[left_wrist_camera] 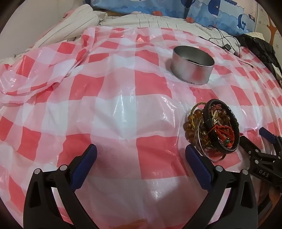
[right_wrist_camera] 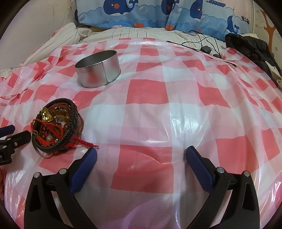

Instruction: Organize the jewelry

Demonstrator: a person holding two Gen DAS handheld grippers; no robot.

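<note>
A tangled heap of jewelry lies on the red-and-white checked plastic sheet: black braided bangles, amber beads, a red cord, a thin metal ring. The right wrist view has the same heap at the left. Behind it a round silver tin stands open-topped, also the tin in the right wrist view. My left gripper is open over bare sheet, its right finger just left of the heap. My right gripper is open too, with the heap off its left finger. Nothing sits between either pair of fingers.
The sheet covers a bed. Whale-print pillows line the back. A black cable with a small box and a dark garment lie at the back right. Crumpled white bedding bunches at the back left.
</note>
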